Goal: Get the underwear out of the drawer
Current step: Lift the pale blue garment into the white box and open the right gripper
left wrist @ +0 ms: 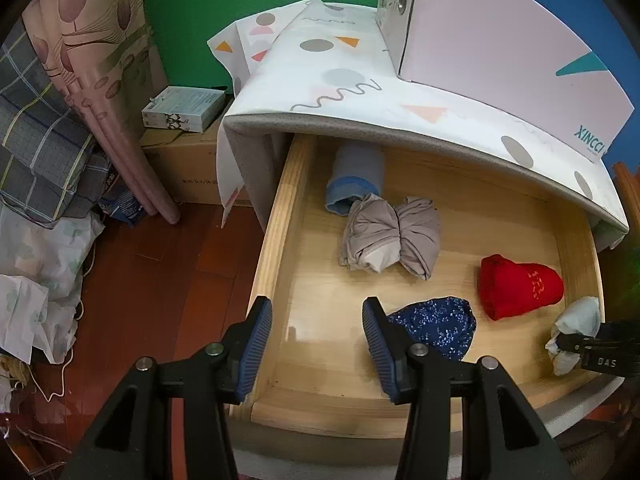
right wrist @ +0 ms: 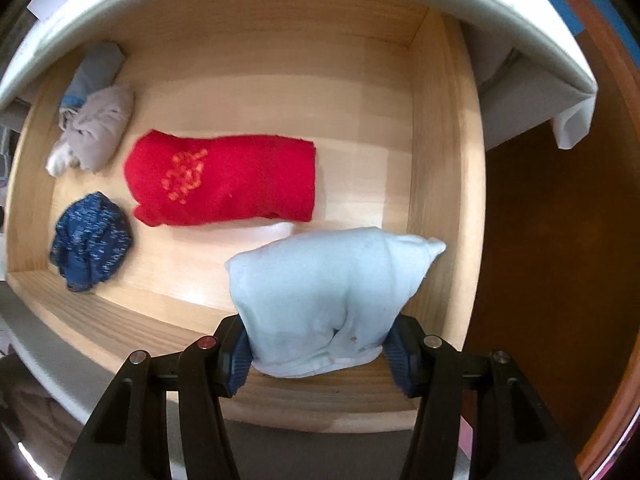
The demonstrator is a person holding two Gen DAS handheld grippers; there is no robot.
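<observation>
A: Left-wrist view, item one: left gripper (left wrist: 316,338), nearest the lens, jaws parted and holding nothing, straddling the left wall of the open wooden drawer (left wrist: 276,216).

B: Contents of that drawer?

A: Dark blue speckled bundle (left wrist: 438,330) just right of the right finger, near the front. Red knitted piece (left wrist: 518,286) further right. Beige rolled bundle (left wrist: 390,236) at mid-depth, touching a grey-blue roll (left wrist: 354,178) behind it (partly under the patterned tabletop (left wrist: 360,92)). At the far right edge, a pale blue underwear bundle (left wrist: 574,330) pinched by the right gripper (left wrist: 568,342), only its tip in view.

B: Outside the drawer?

A: White carton (left wrist: 516,52) on the tabletop; small boxes (left wrist: 184,108) on a cardboard box (left wrist: 180,164) to the left; floral curtain (left wrist: 96,76) and plaid bedding (left wrist: 40,128) far left, above a reddish wood floor (left wrist: 160,280).

B: Right-wrist view?

A: Right gripper nearest, clamped on the pale blue underwear bundle, which bulges up between the blue pads (right wrist: 240,350) over the drawer's near right corner (whether it clears the drawer floor, I cannot tell). Red piece just beyond it, lying flat across the middle. Blue speckled bundle at near left; beige bundle and grey-blue roll at far left.
</observation>
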